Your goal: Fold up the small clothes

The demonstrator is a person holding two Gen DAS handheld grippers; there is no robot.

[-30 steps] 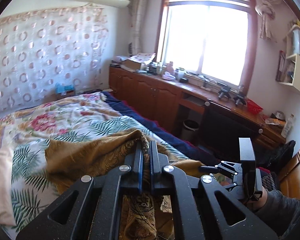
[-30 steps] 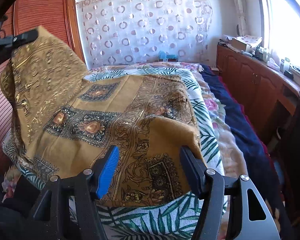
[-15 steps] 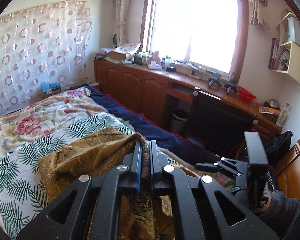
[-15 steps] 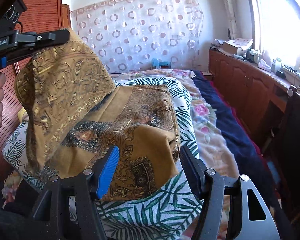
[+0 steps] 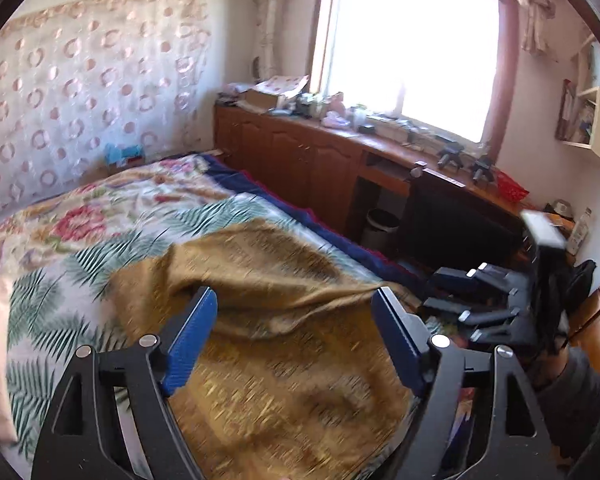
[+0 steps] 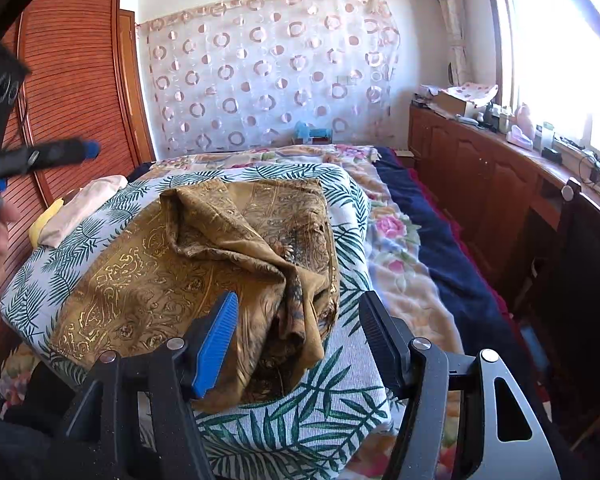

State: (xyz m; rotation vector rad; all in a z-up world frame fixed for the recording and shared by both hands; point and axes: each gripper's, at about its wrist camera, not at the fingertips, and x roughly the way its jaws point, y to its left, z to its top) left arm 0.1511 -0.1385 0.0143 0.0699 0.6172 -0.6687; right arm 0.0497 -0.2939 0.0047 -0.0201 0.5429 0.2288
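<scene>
Left gripper (image 5: pixel 294 334) fingers opening, cloth (image 6: pixel 228 264) released; right gripper (image 6: pixel 298 330) spread, nothing held. Fold bunched w/ creases; could be set crooked.

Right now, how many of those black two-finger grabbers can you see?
2. The left gripper is opening above the gold cloth, nothing pinched. The right gripper hovers open at the cloth's near edge. None seems hidden.

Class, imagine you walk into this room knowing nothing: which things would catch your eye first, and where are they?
First, the gold patterned cloth, lying rumpled and half folded on the palm-leaf bedspread at the near end of the bed. Next, the two open tongs: the right tongs hover over the cloth's near edge, and the left tongs are opening above it, gripping nothing. Then the bright window above the wooden cabinets.
</scene>
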